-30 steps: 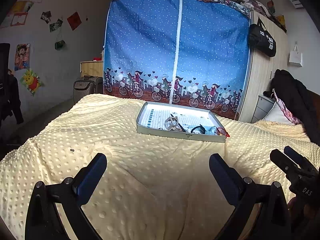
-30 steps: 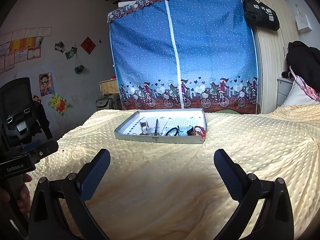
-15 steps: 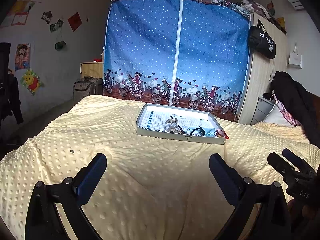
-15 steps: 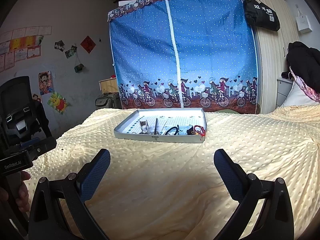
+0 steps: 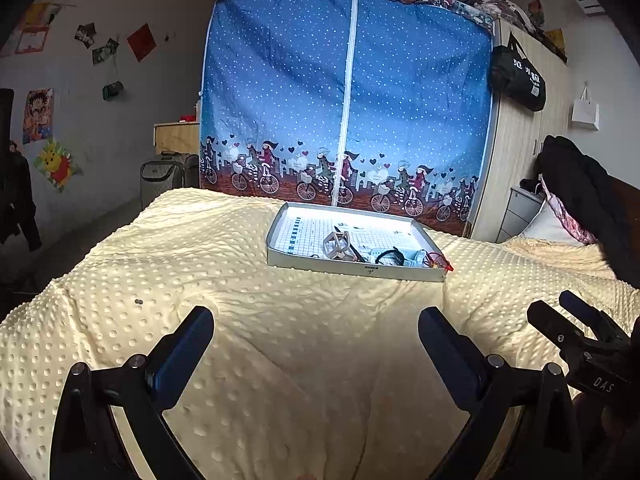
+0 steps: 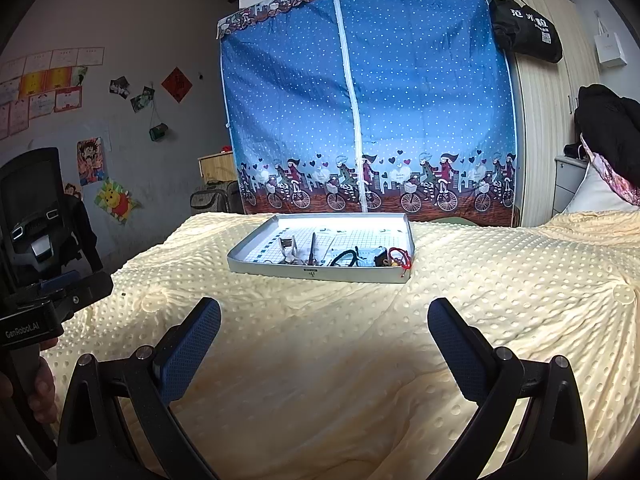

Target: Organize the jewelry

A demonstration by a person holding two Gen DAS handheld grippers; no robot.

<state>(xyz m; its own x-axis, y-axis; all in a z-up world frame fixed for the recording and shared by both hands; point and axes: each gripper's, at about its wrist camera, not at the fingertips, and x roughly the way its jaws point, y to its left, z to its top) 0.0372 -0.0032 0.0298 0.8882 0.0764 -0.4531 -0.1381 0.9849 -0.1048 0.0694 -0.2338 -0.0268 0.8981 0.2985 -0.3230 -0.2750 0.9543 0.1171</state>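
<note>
A shallow grey tray [image 5: 352, 270] [image 6: 320, 274] with a white grid lining sits on the yellow dotted blanket, far ahead of both grippers. Along its near side lie a pale geometric frame [image 5: 338, 245] [image 6: 289, 249], a black cord loop [image 5: 389, 257] [image 6: 345, 258], a small pale blue box [image 6: 370, 258] and a red string bracelet [image 5: 438, 260] [image 6: 400, 258]. My left gripper [image 5: 316, 334] is open over bare blanket, nothing between its fingers. My right gripper [image 6: 324, 326] is open too, also well short of the tray.
The blanket [image 5: 280, 340] covers a bed. Behind the tray stands a blue fabric wardrobe [image 5: 348, 100]; a wooden wardrobe [image 5: 520, 152], a pillow and dark clothes are at right. The other gripper [image 5: 580, 340] [image 6: 44, 308] shows at each view's edge, with a hand [image 6: 40, 392] holding the left one.
Both views have shifted only slightly. The right gripper has sunk a little lower at the edge of the left wrist view. Both grippers stay open and the tray's contents are unmoved.
</note>
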